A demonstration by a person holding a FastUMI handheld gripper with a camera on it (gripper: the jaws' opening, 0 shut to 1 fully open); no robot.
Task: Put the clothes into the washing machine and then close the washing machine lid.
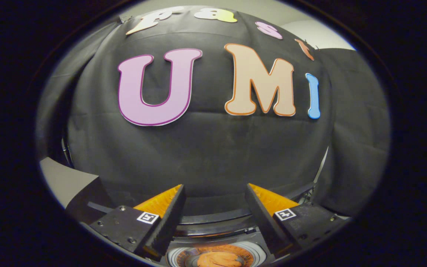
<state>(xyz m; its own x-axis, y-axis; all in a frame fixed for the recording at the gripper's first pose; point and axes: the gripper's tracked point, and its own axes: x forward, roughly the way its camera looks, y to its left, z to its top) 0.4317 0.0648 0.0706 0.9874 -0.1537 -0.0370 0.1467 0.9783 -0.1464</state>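
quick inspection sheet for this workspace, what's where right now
surface: grey top shows beyond the fingers, off to one side
job's things: washer sits below and between the fingers, its round opening seen from above; an orange garment lies inside; a dark curved rim, perhaps the raised lid, arcs just ahead of the fingers
clutter: nothing seen
grippers: gripper open, fingers spread wide and holding nothing, above the washer opening
cables: nothing certain; a thin pale strip runs down by the cloth's edge
surroundings: black cloth wall fills the background, pale wall above it
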